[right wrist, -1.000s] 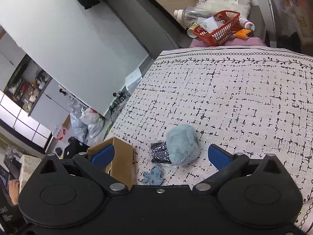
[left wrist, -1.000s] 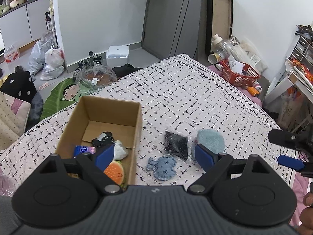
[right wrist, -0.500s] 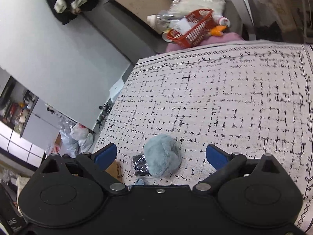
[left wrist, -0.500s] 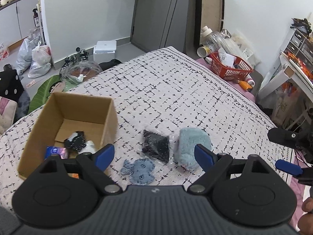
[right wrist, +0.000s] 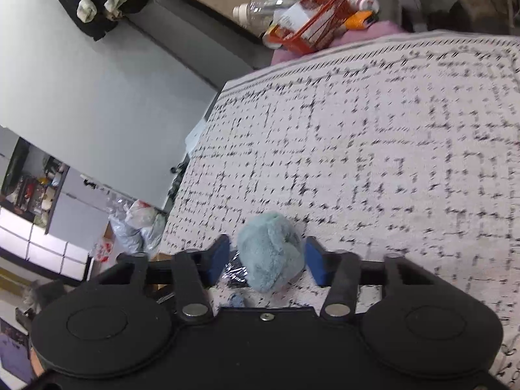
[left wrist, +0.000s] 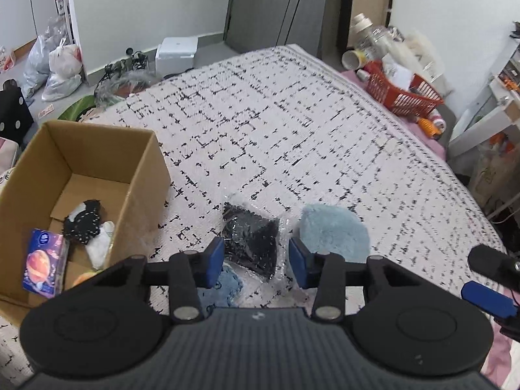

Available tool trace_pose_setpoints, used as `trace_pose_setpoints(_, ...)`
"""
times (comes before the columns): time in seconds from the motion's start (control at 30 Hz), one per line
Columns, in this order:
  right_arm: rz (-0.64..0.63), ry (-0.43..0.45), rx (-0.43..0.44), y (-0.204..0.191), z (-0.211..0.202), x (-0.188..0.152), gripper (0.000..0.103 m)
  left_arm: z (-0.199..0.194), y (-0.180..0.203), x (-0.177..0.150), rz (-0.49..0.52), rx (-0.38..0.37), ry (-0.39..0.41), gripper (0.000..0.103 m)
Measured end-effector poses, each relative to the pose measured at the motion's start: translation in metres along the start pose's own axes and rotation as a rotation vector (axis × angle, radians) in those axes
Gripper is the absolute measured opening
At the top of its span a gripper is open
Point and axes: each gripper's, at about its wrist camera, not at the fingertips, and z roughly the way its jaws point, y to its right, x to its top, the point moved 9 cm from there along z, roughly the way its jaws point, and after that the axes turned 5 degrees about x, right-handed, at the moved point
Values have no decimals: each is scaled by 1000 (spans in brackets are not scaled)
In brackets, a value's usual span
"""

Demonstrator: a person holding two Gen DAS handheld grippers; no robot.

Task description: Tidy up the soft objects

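**A:** What is framed by the left gripper (left wrist: 256,261)?

**B:** A black item sealed in a clear packet (left wrist: 252,239) is seen between its blue pads, on the patterned bed cover (left wrist: 292,130). The jaws have just been closing, yet a gap is seen on each side of the packet, so nothing is gripped. A blue knitted piece (left wrist: 227,287) is partly hidden under the seven o'clock pad. A cardboard box (left wrist: 143,175) is placed at nine o'clock, and a tissue pack (left wrist: 42,265) and black-and-white cloth (left wrist: 86,221) are held in it.

**B:** And the right gripper (right wrist: 266,258)?

**A:** A fluffy pale-blue plush (right wrist: 271,250) is bracketed by its pads. These jaws have also just been closing. The three o'clock pad is seen at the fur's edge, while the crinkled packet (right wrist: 235,273) is seen between the plush and the nine o'clock pad. A firm squeeze cannot be told. A red basket (right wrist: 312,21) is seen at twelve o'clock, off the bed.
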Motion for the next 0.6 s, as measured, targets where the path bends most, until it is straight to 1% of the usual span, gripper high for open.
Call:
trace_pose_setpoints(0.17,18,-62,40,-4,24,-5,27,27,2,1,-20,24,-36,43)
trace_pose_setpoints(0.4,43,-122,53,-5,52,-6,27,55,2,1,-39,43,-70,43)
trace_pose_setpoints(0.47,56,-132,47,-2,58,-6,27,61,4,2,-43,37,-77,43)
trace_pose_setpoints(0.6,84,-136,24,9,66,-4,27,64,18,2,-29,-30,-96,43)
